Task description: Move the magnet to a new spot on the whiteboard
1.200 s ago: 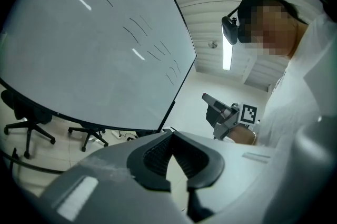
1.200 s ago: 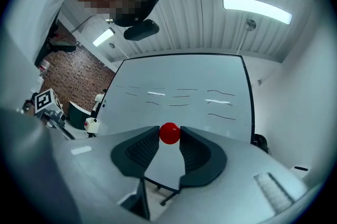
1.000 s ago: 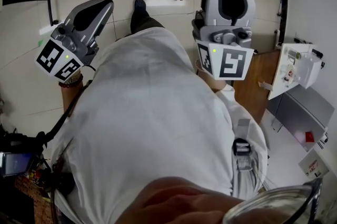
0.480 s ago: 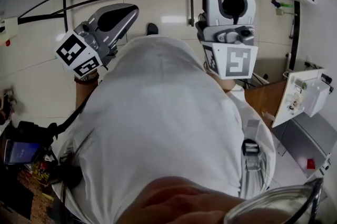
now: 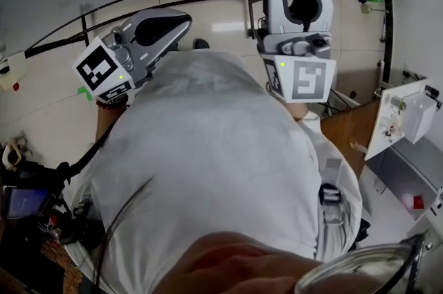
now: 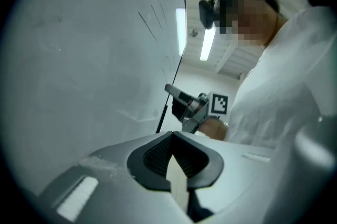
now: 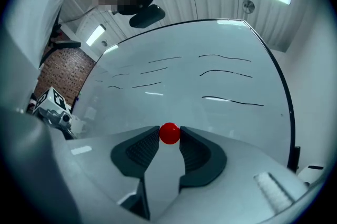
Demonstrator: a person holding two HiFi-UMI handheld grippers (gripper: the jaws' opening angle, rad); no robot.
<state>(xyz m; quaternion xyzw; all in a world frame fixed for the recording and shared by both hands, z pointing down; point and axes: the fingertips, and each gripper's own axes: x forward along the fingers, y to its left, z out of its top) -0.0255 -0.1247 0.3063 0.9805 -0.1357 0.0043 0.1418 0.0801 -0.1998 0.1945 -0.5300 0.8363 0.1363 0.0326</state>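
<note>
**Red magnet pinched at the right gripper's tips, in front of the whiteboard**

Whiteboard first: a glossy white whiteboard (image 7: 210, 96) with a thin black frame fills most of the right gripper view, and its lower right edge is cut off by the lens border. In the head view a person's white coat (image 5: 208, 161) covers the middle of the frame. It hides both hands and the lower part of each tool.

The grey right gripper (image 7: 169, 136) points at the board. Its dark ribbed jaws are closed on a small round red magnet (image 7: 169, 133), which is held at their very tips. From above, only the magnet's red top shows past the jaw ends. Neither view shows whether the magnet touches the board surface.

The grey left gripper (image 6: 171, 134) is raised beside the board's edge. Its jaws meet at the tips with nothing between them.

Several thin black marker lines (image 7: 231, 100) cross the board above the magnet, well apart from it.

A clear curved rim (image 5: 360, 270) is cut off at the head view's lower right corner. Too little of it shows to identify it.
</note>
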